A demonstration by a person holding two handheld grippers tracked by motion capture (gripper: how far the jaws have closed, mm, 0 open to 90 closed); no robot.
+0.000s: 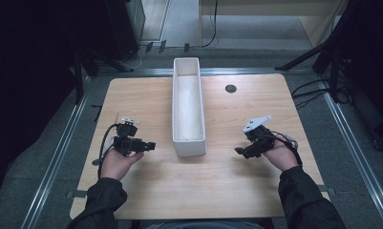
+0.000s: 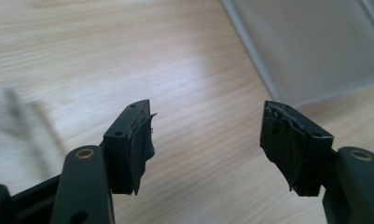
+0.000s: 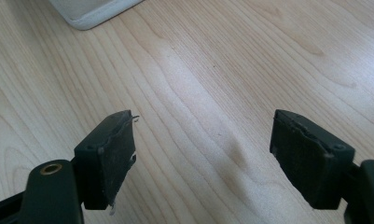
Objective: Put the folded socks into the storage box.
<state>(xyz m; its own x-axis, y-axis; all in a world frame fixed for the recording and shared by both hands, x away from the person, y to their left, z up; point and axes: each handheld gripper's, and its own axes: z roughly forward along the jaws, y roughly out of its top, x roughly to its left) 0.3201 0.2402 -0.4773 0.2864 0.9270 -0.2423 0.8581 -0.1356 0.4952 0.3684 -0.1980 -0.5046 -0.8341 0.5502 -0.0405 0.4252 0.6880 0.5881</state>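
White plastic, thin-walled and matte, makes up the long narrow rectangular trough [image 1: 188, 107] that lies lengthwise down the middle of the pale wood-grain counter [image 1: 237, 181], between my two hands and apart from both; its near end sits level with them, its far end reaches the counter's back edge; it looks empty, so I judge it light, fairly stiff along its length yet likely to flex at the rim, and smooth enough to slip; I would pinch the near short wall [image 1: 189, 143] or one long wall close to the middle, so it does not swing; my left hand-held gripper [image 1: 151, 145] hangs just left of it with jaws spread and nothing between them; my right hand-held gripper [image 1: 239, 151] is likewise agape and empty; I can read no label, brand or writing anywhere.
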